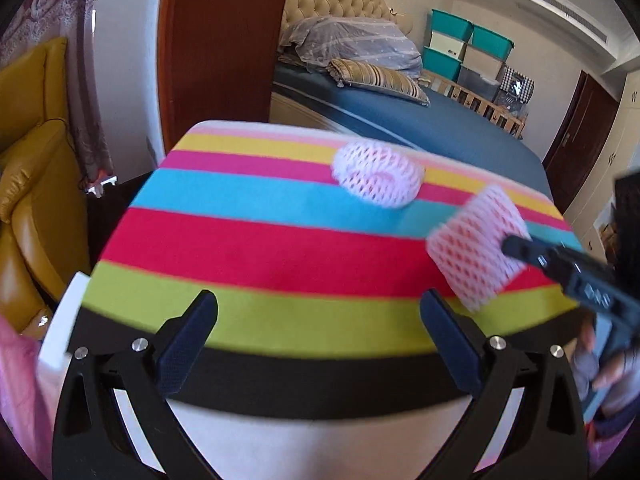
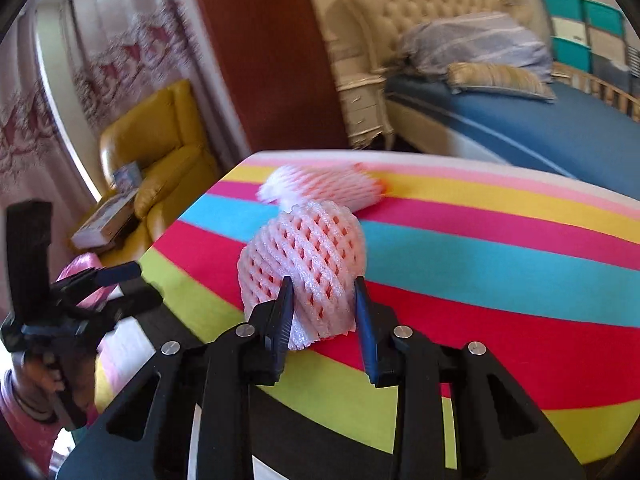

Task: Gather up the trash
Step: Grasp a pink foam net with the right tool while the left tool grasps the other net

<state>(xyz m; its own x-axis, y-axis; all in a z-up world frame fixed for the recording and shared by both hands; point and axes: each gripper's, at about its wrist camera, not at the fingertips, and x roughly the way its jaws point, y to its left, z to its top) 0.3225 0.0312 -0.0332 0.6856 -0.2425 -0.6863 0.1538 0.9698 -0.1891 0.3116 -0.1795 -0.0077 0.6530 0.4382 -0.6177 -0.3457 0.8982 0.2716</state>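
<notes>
Two pink foam fruit nets are the trash, over a striped cloth (image 1: 248, 240) on a table. My right gripper (image 2: 323, 288) is shut on the near foam net (image 2: 304, 256), squeezing its lower end. That net also shows in the left wrist view (image 1: 476, 248) at the right, with a right finger (image 1: 560, 268) on it. The second foam net (image 1: 378, 176) lies further back on the cloth; it also shows in the right wrist view (image 2: 324, 188). My left gripper (image 1: 320, 312) is open and empty above the cloth's near edge; it also shows in the right wrist view (image 2: 120, 284).
A yellow armchair (image 2: 160, 152) stands left of the table with books (image 2: 104, 224) on it. A bed (image 1: 420, 120) with pillows lies behind. A brown door panel (image 1: 220, 40) stands at the back. Something pink (image 1: 20, 392) shows at the lower left.
</notes>
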